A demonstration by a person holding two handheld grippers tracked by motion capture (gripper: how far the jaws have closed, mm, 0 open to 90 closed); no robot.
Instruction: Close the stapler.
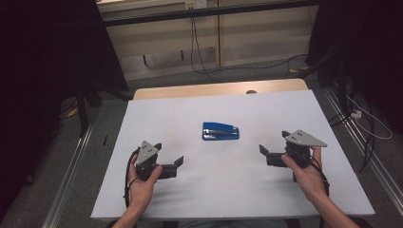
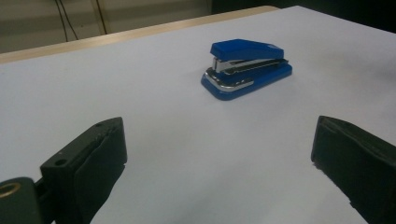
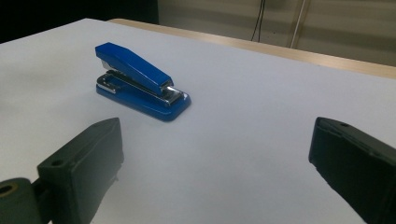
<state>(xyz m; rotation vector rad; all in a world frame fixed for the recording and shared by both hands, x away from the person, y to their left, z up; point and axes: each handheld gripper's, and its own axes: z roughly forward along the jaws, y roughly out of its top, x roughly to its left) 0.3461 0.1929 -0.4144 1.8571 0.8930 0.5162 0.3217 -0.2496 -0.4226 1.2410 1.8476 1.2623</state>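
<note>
Left gripper (image 1: 168, 160) and right gripper (image 1: 272, 144): your jaws spread wide, empty, flanking the blue metal-and-plastic stapler (image 1: 220, 131) lying flat on the white table (image 1: 237, 190).

No legible text, label, brand, number or sign is showing in any view. The blue stapler (image 1: 220, 131) is presenting plain blue and bare metal surfaces without readable print. The white table (image 1: 228, 190) is carrying no markings.
</note>
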